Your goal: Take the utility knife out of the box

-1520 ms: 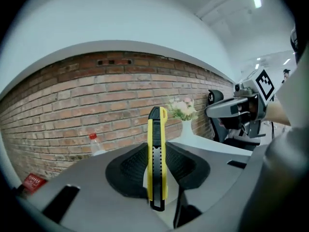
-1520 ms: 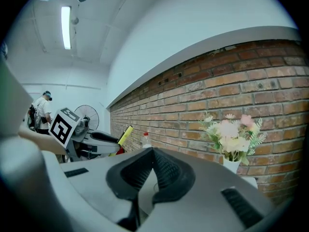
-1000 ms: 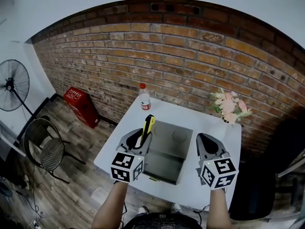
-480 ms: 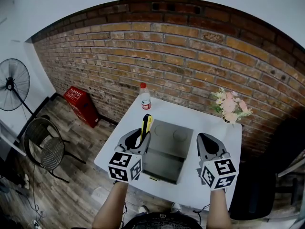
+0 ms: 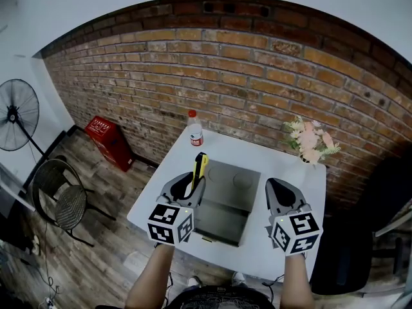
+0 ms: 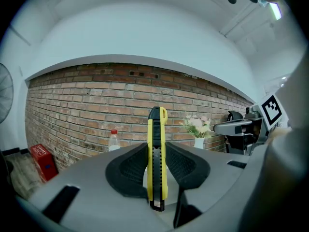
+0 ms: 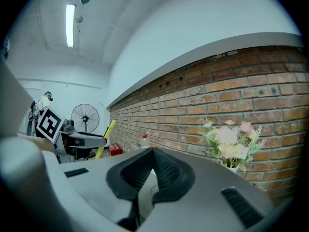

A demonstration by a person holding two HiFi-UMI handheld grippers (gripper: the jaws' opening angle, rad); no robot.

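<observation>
Holding the utility knife (image 6: pixel 157 158) is the left gripper (image 5: pixel 191 188); its jaws stand half closed, with the ribbed pads pressing on the two yellow sides of the knife. The knife stands upright, the black slider strip towards the camera of this gripper. In the head view it hangs in the air over the left edge of the box (image 5: pixel 219 221), above the left part of the table (image 5: pixel 273 161). So I judge it is already out, and only a place to put it down remains. The right gripper (image 7: pixel 152 159) has its jaws together and holds nothing; it hovers over the right part of the table.

What worries me first is the grip itself. The pads hold only the lower half, and a long part of the knife stands above them. If I tilt the gripper quickly, the top could swing over and the knife could turn between the pads or slide down. As it hangs over the edge of the box, a slip may drop it back inside, or onto the floor past the table's left edge.

I cannot tell whether the blade is out, so I treat the upper end as sharp.

The bottle (image 5: pixel 196 134) stands at the far left corner; a careless move there could knock it over. The flowers (image 5: pixel 309 141) at the far right corner are well apart.
</observation>
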